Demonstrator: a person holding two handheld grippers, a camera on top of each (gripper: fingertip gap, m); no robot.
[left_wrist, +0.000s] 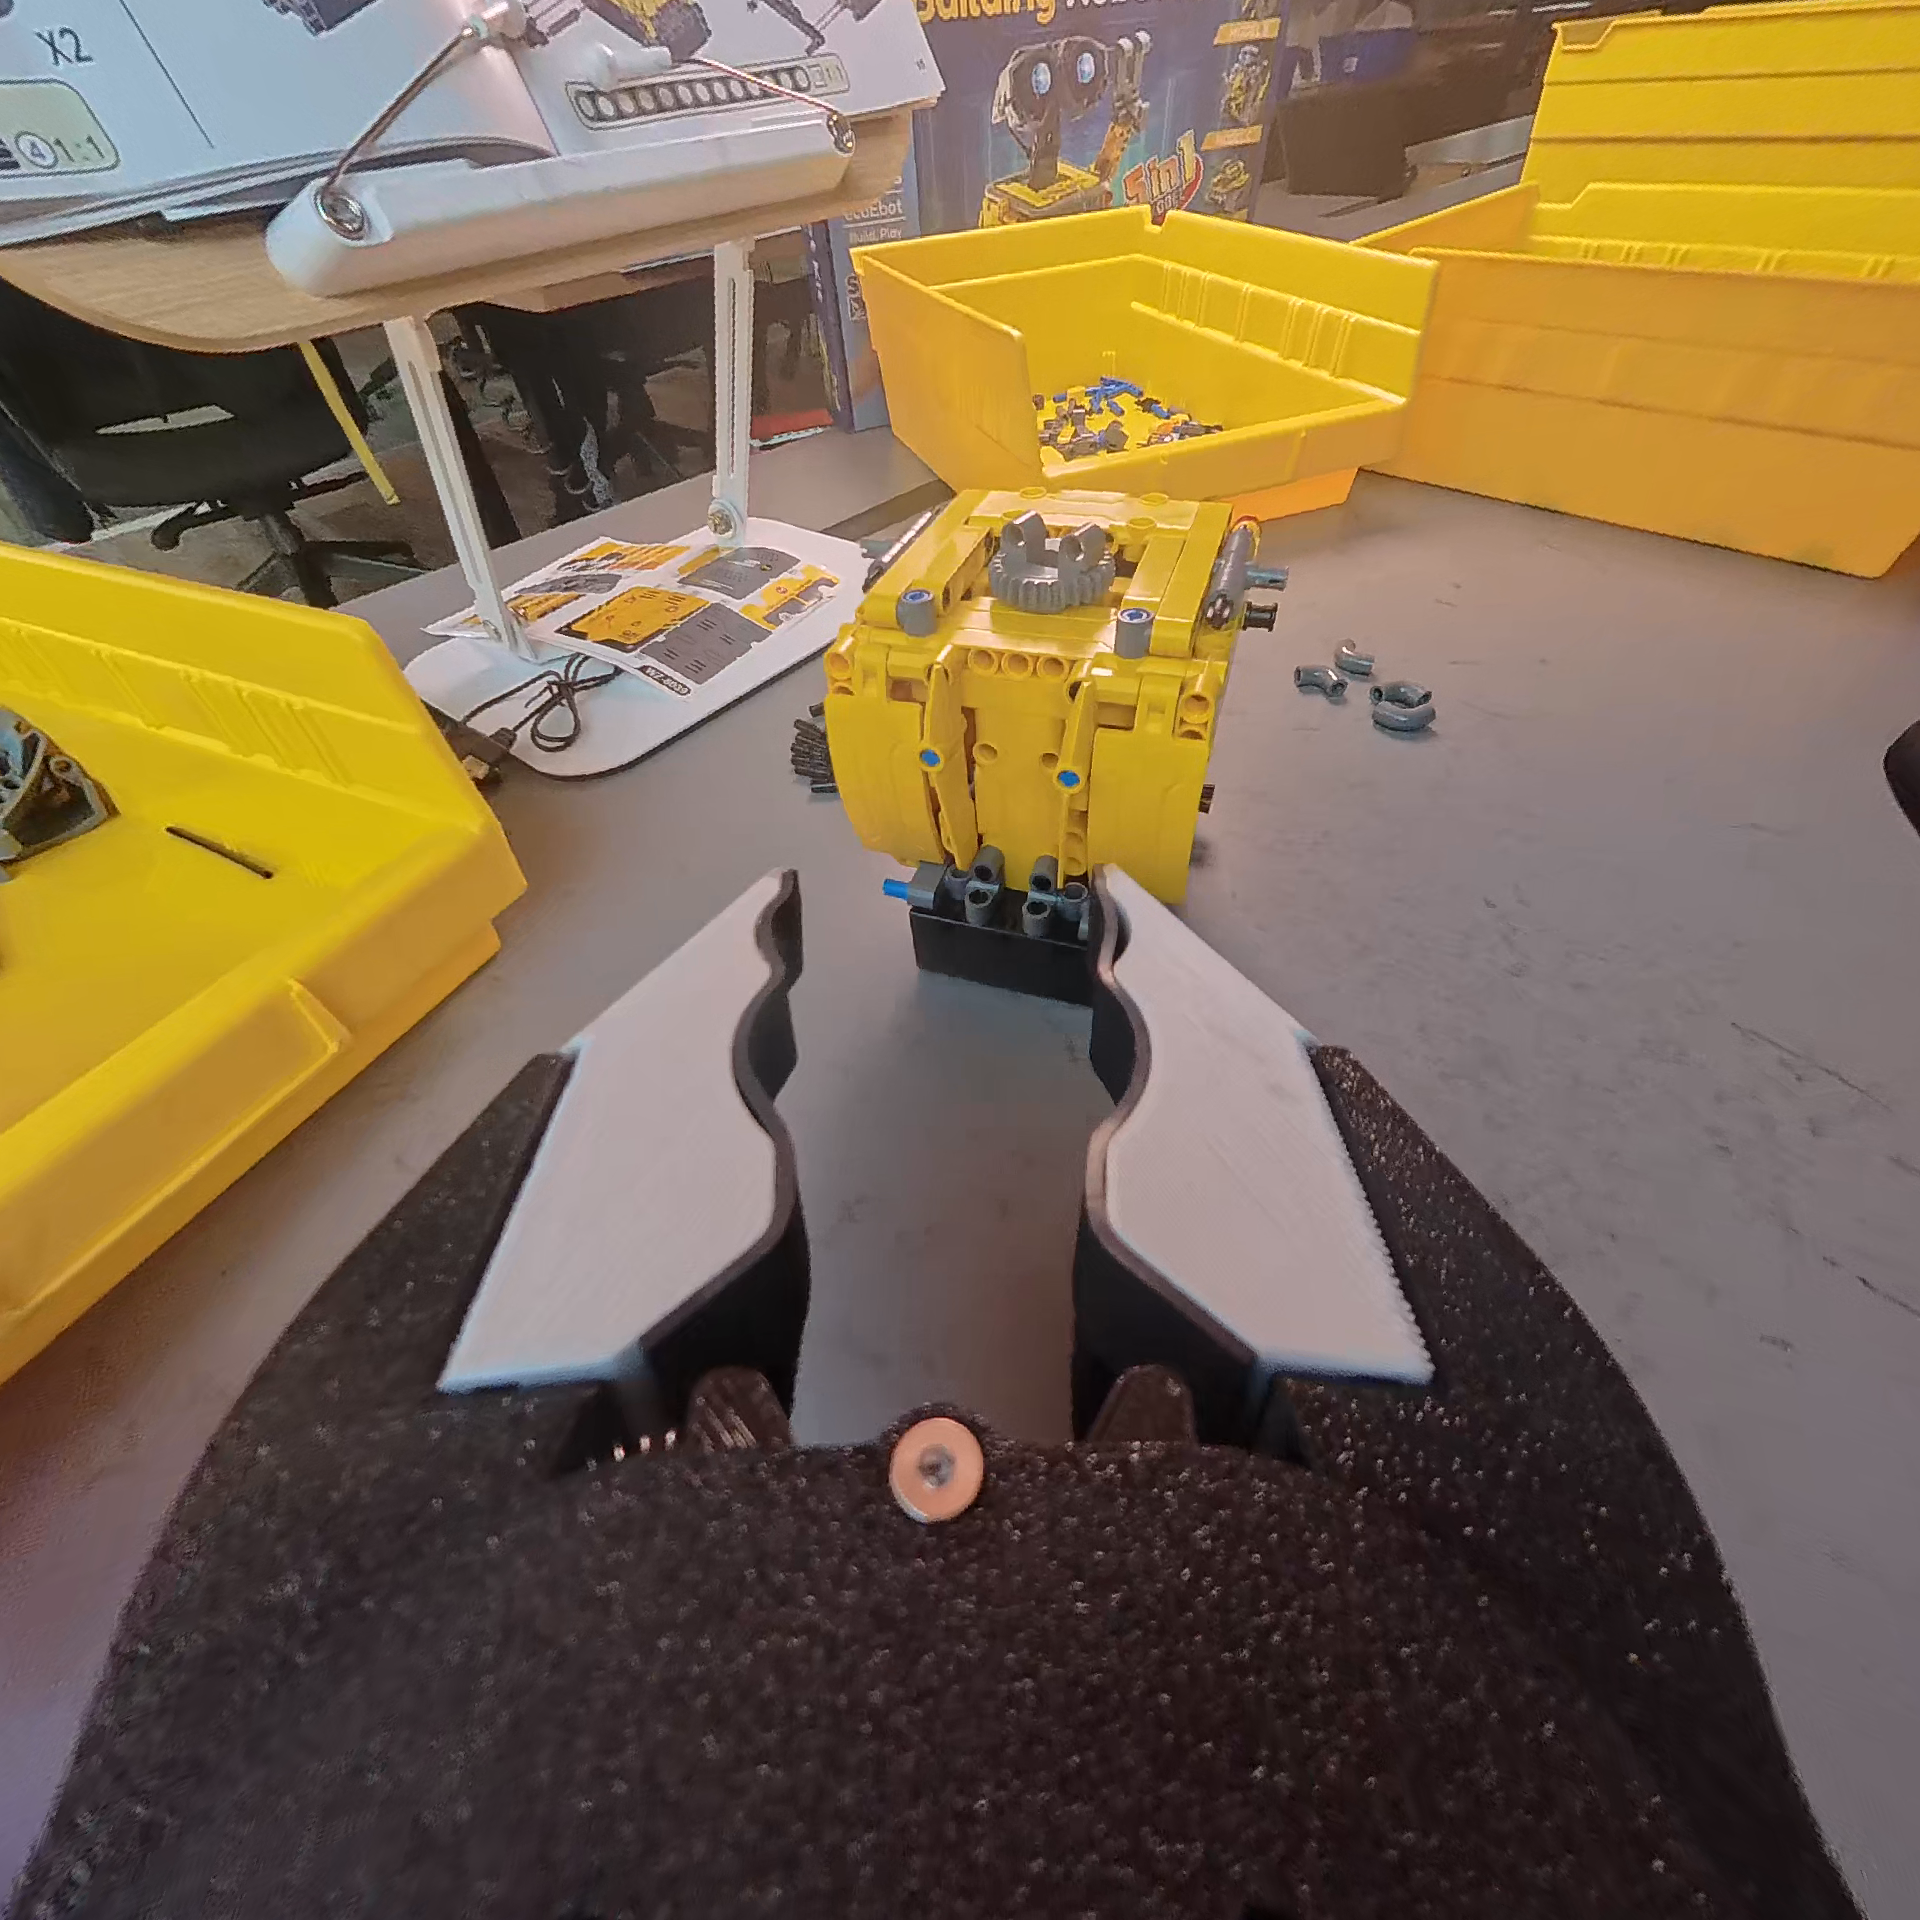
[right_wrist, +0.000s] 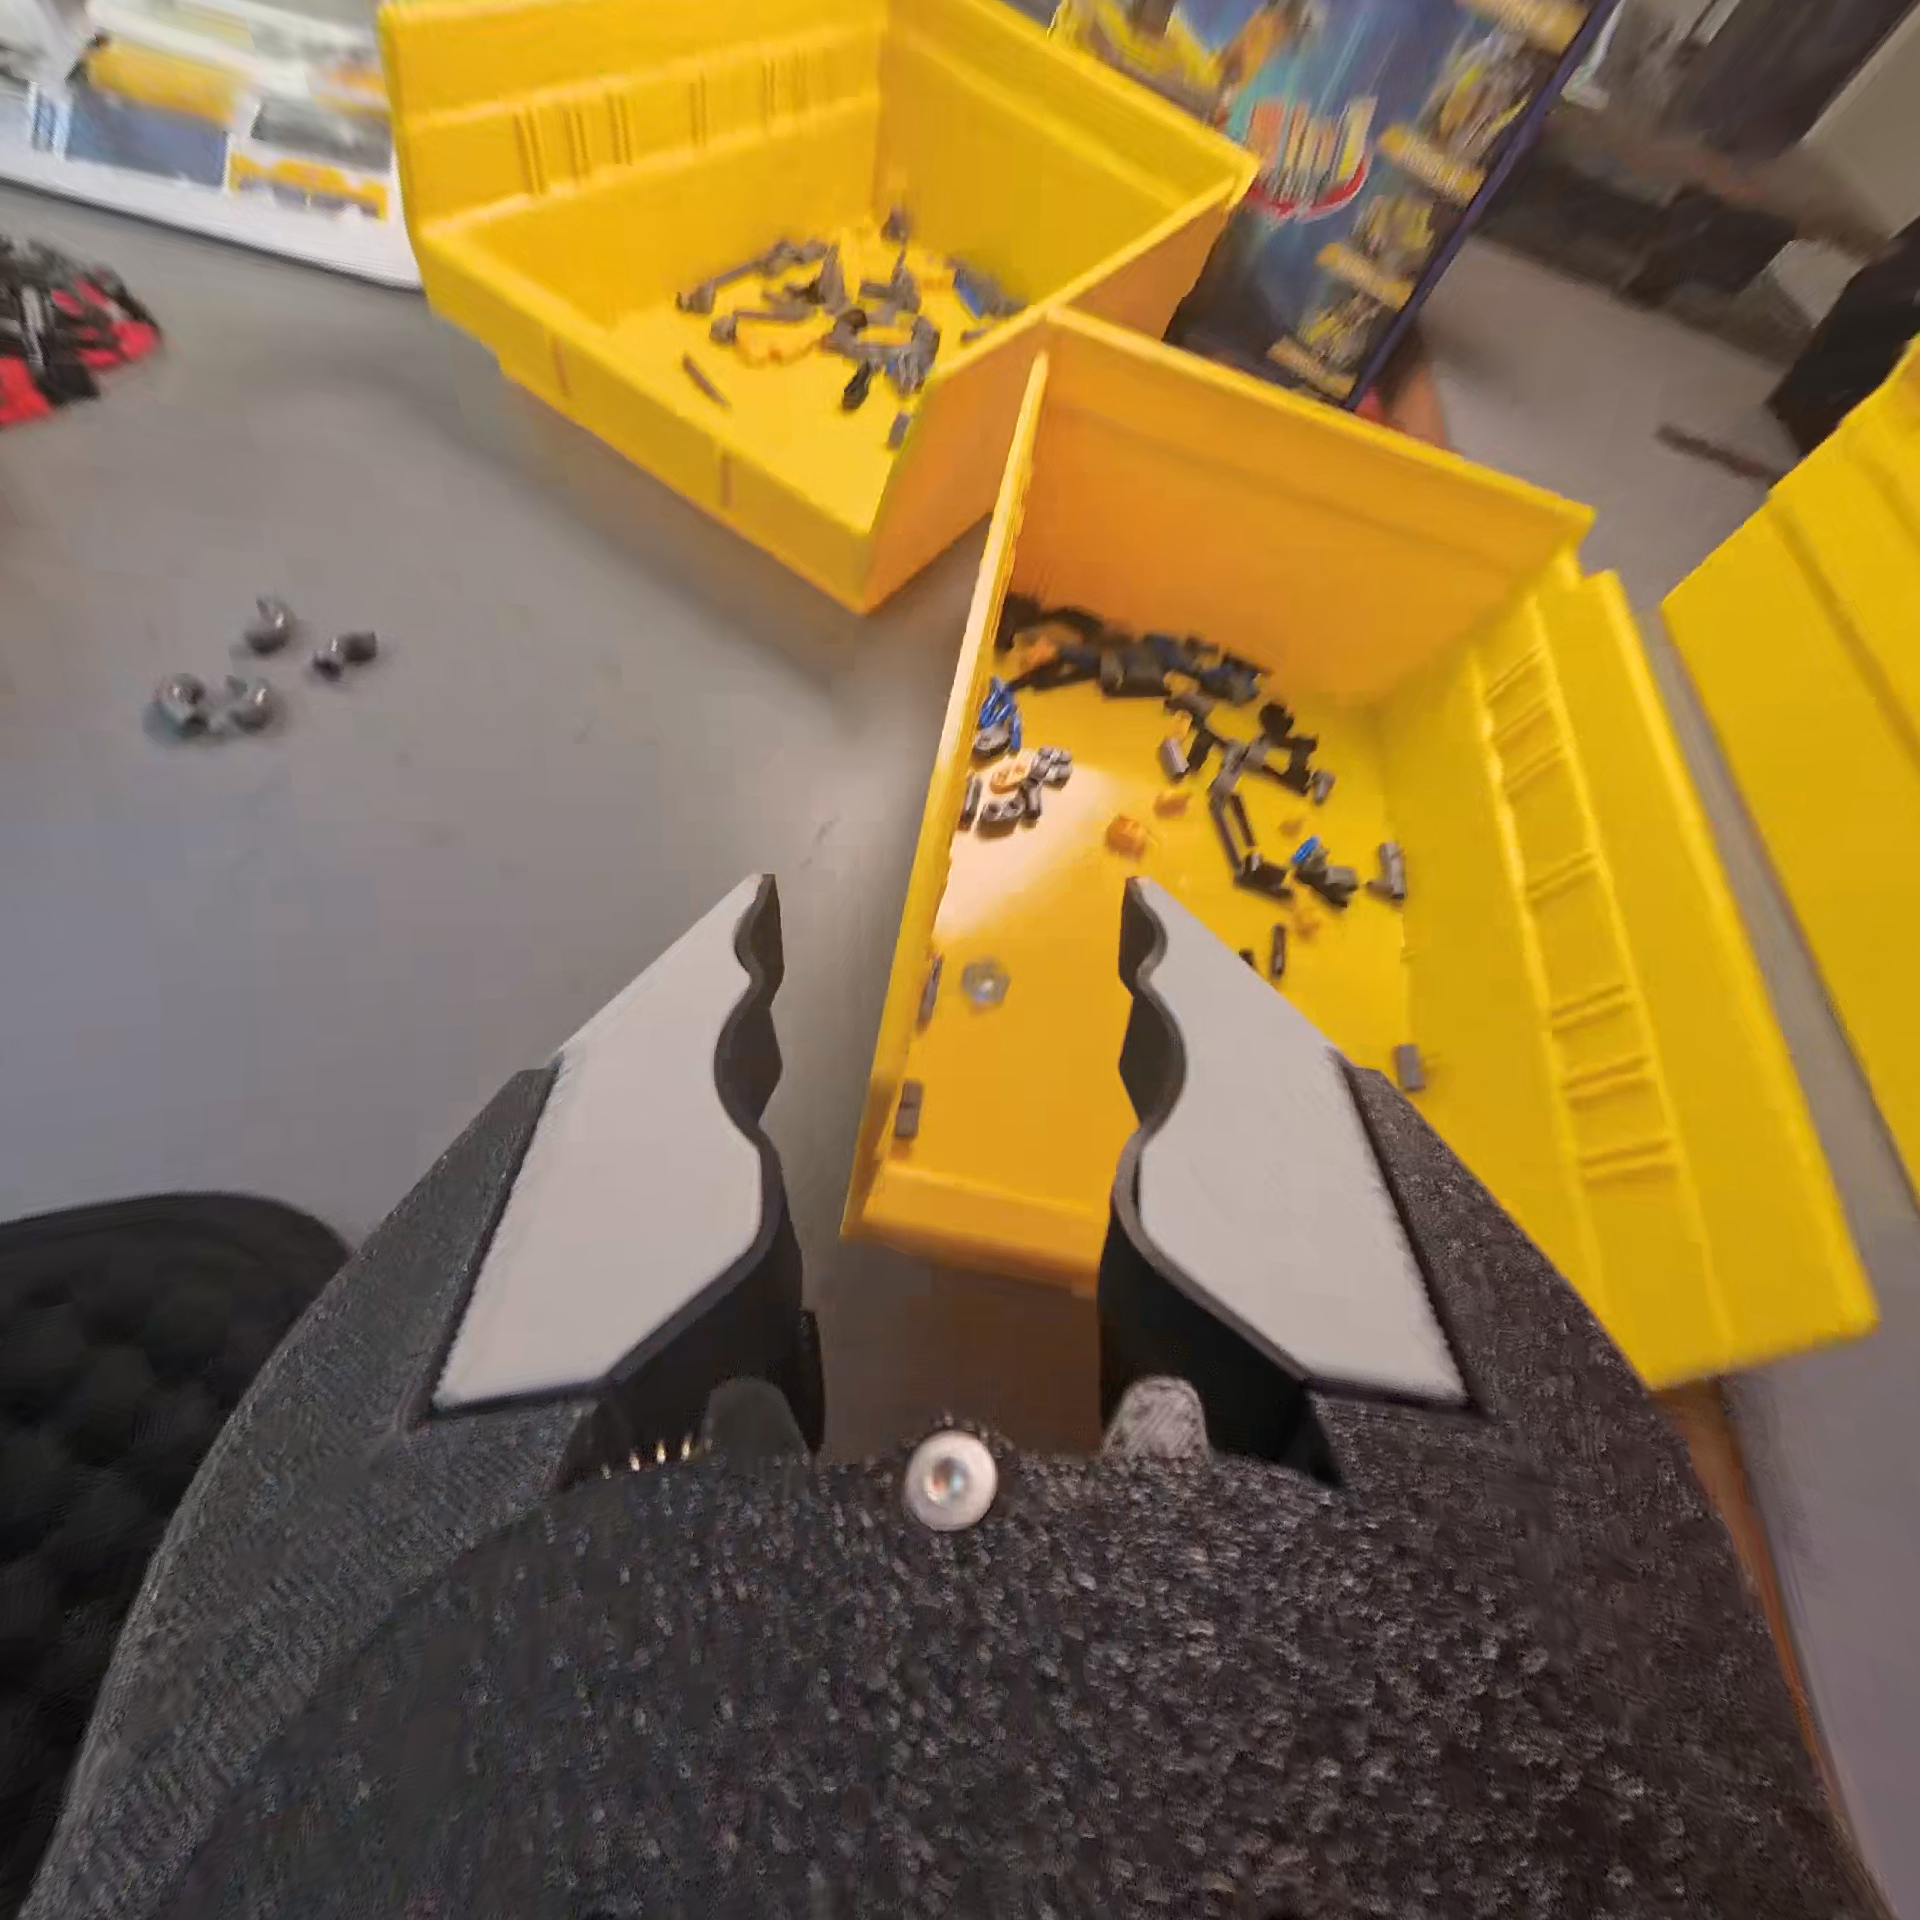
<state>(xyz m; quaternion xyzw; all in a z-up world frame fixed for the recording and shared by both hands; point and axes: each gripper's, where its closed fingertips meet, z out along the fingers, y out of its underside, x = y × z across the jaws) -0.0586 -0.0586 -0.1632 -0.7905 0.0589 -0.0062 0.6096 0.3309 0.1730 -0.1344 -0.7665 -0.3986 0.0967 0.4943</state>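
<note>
Your left gripper (left_wrist: 945, 904) is spread, its right finger touching the black base of the upright yellow brick-built block model (left_wrist: 1023, 717); bare grey tabletop (left_wrist: 1507, 1039) lies right. Your right gripper (right_wrist: 948, 904) hangs released, straddling the near-left wall of the yellow plastic parts bin (right_wrist: 1195, 1039).

Your left wrist view sits low over the bench (left_wrist: 1455, 1039), looking forward along its tongs (left_wrist: 945, 894) at the yellow brick model (left_wrist: 1023, 727) close ahead. Your right wrist view looks steeply down, close over a yellow parts bin (right_wrist: 1621, 935). Both views share the loose grey elbow pieces (left_wrist: 1371, 691) (right_wrist: 249, 675) and the farther bin (left_wrist: 1143, 343) (right_wrist: 790, 312).
</note>
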